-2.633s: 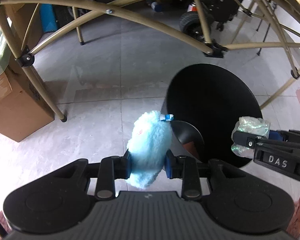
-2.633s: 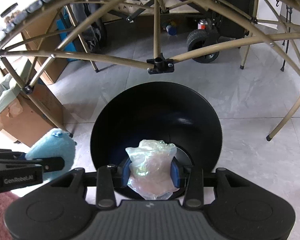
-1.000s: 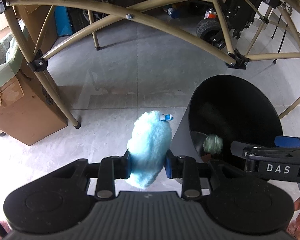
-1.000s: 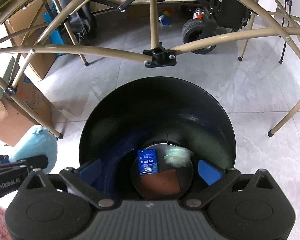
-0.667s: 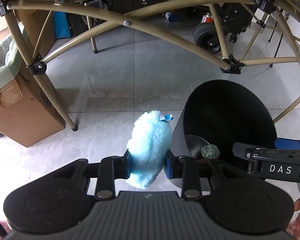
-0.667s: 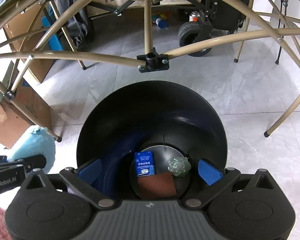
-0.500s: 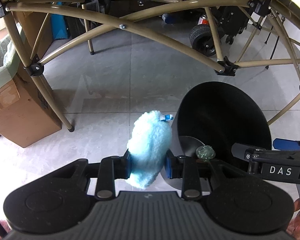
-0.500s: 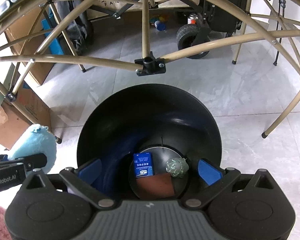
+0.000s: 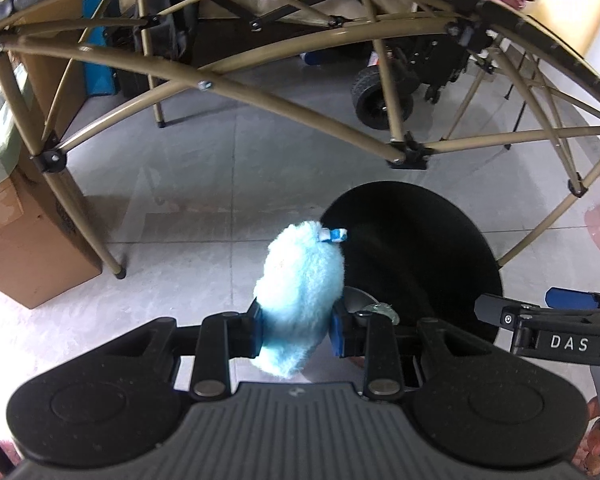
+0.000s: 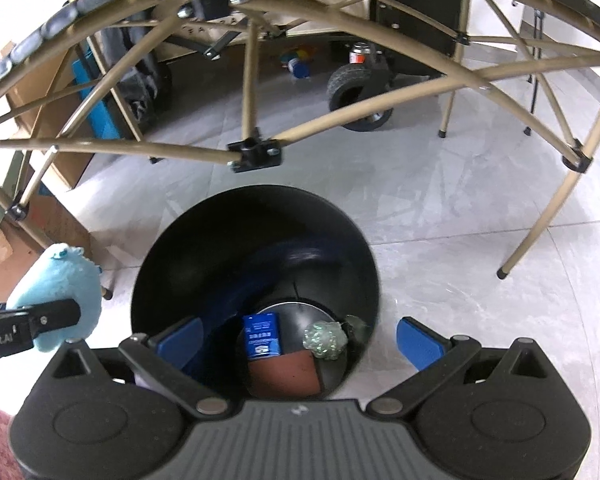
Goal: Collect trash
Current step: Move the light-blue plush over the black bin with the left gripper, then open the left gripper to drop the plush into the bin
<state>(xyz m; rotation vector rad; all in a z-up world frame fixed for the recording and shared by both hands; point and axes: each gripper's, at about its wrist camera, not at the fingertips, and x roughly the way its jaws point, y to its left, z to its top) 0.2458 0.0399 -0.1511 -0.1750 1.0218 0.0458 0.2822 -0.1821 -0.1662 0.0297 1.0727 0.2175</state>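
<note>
My left claw (image 9: pixel 296 330) is clamped tight on a fluffy light-blue plush toy (image 9: pixel 300 292), blue pads squeezing its lower half, and I'm holding it just left of the round black trash bin (image 9: pixel 416 256) standing on the grey tiled floor (image 9: pixel 204 200). My right claw (image 10: pixel 298 340) is spread wide with nothing between its blue pads, hanging right over the bin's mouth. Looking down inside from the right wrist, I see a crumpled clear plastic wad (image 10: pixel 325 340) lying on the bottom, beside a small blue printed packet (image 10: pixel 262 336) and a brown square piece (image 10: pixel 284 374). Tan metal folding-frame legs (image 10: pixel 256 80) arch over everything, and a brown cardboard box (image 9: pixel 16 248) sits off to the left.
</note>
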